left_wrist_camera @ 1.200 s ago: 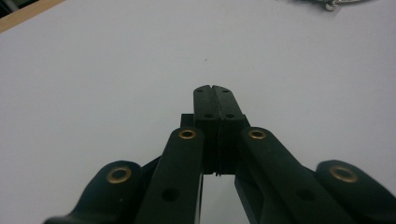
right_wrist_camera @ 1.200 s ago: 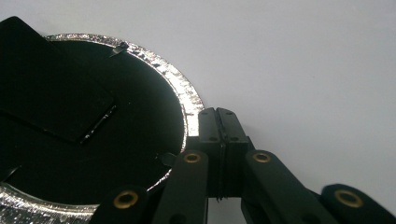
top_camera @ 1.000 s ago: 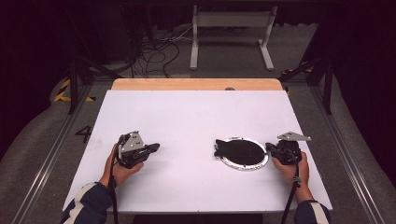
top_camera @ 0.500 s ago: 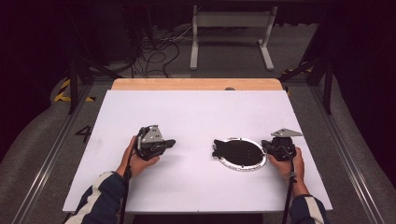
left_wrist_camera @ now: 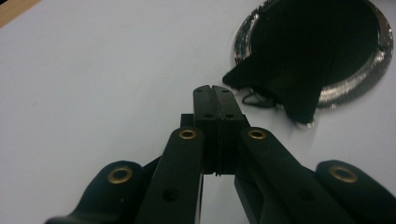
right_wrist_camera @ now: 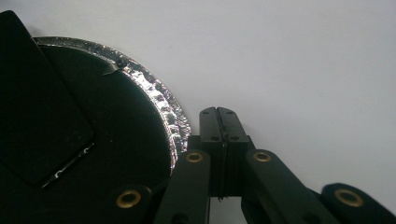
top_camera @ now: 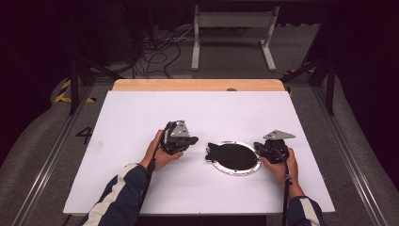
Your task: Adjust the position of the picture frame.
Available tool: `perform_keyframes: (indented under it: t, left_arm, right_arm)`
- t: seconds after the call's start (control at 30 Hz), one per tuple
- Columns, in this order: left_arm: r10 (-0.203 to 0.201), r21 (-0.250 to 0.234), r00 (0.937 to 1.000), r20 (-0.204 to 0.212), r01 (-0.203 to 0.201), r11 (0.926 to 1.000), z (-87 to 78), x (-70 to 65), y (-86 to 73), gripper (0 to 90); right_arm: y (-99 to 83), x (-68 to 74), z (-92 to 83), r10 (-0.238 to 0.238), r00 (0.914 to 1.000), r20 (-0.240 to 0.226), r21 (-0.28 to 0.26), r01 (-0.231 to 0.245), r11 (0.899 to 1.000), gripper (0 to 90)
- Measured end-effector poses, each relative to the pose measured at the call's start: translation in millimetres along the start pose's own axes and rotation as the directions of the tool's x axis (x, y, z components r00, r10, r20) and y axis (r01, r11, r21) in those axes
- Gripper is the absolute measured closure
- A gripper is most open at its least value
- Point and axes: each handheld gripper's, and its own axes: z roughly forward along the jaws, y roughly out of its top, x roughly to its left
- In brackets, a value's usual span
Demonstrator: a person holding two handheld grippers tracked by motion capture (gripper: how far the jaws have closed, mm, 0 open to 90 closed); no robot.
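a round silver-rimmed plate lies flat on the white counter, right of the middle and nearer the front edge than the back. a black cloth covers most of it, and one pointed end hangs over the plate's left rim onto the counter.

the left gripper view shows what the high view is too small to tell: the cloth's overhanging end is frayed, with loose threads, and the plate's rim shines crinkled like foil. the right gripper view shows the same crinkled rim up close and a folded flap of the cloth lying on the dark middle.

the left gripper sits just left of the cloth's tip, its fingers pressed shut on nothing and apart from the cloth. the right gripper is at the plate's right rim, its fingers also shut and empty, just beside the rim.

nothing else lies on the counter. a strip of bare wood runs along its back edge. behind it the room is dark, with a grey floor, tangled cables and a white metal stand.
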Motion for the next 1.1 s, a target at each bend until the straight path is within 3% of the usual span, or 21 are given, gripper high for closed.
perform_keyframes:
  t: [0.07, 0.13, 0.27, 0.37, 0.57, 0.63, 0.73, 0.87, 0.97, 1.1]
  left_arm:
    - [0.000, 0.002, 1.0000, 0.001, 0.000, 1.0000, 2.4, -0.3, 2.3, 90.0]
    - [0.028, 0.022, 0.9996, -0.004, -0.028, 0.9994, 8.3, -2.5, 7.2, 90.0]
    - [0.017, 0.058, 0.9998, -0.008, -0.017, 0.9981, 14.8, -2.0, 4.3, 90.0]
    - [-0.003, 0.055, 1.0000, -0.009, 0.003, 0.9985, 18.1, 2.0, 1.9, 89.8]
    - [-0.012, 0.069, 0.9996, -0.026, 0.014, 0.9975, 24.9, 3.3, 1.4, 87.2]
    - [-0.023, 0.071, 0.9988, -0.042, 0.026, 0.9971, 28.1, 3.2, 1.7, 86.2]
    - [-0.027, 0.069, 0.9989, -0.038, 0.030, 0.9972, 30.5, 3.1, 2.6, 85.1]
    - [-0.009, 0.085, 0.9996, -0.027, 0.011, 0.9963, 35.8, 0.2, 3.7, 83.8]
    - [-0.005, 0.085, 0.9998, -0.017, 0.007, 0.9964, 36.0, -0.8, 4.4, 84.7]
    - [0.032, 0.097, 0.9995, 0.005, -0.033, 0.9948, 34.7, -2.9, 6.2, 89.7]
  right_arm:
    - [1.1, 3.7, 1.0, -0.009, 0.9999, -0.008, 0.003, 0.009, 1.000, 90.0]
    - [5.9, 19.4, 5.3, -0.042, 0.9986, -0.032, 0.006, 0.042, 0.999, 90.0]
    - [7.1, 29.9, 4.5, -0.072, 0.9974, 0.003, 0.013, 0.072, 0.997, 90.0]
    - [4.0, 26.2, -4.5, -0.032, 0.9981, -0.053, -0.025, 0.031, 0.999, 90.0]
    - [-11.6, 34.5, -27.4, -0.090, 0.9898, -0.111, -0.016, 0.088, 0.996, 90.0]
    - [-17.6, 34.5, -37.6, -0.063, 0.9884, -0.138, -0.029, 0.060, 0.998, 90.0]
    - [-25.0, 36.7, -49.6, -0.067, 0.9873, -0.144, -0.036, 0.063, 0.997, 90.0]
    - [-40.2, 43.5, -62.1, -0.080, 0.9809, -0.177, -0.012, 0.079, 0.997, 90.0]
    - [-47.2, 51.8, -58.2, -0.100, 0.9777, -0.185, 0.024, 0.107, 0.994, 90.0]
    - [-44.6, 55.0, -53.0, -0.103, 0.9748, -0.198, 0.018, 0.109, 0.994, 90.0]
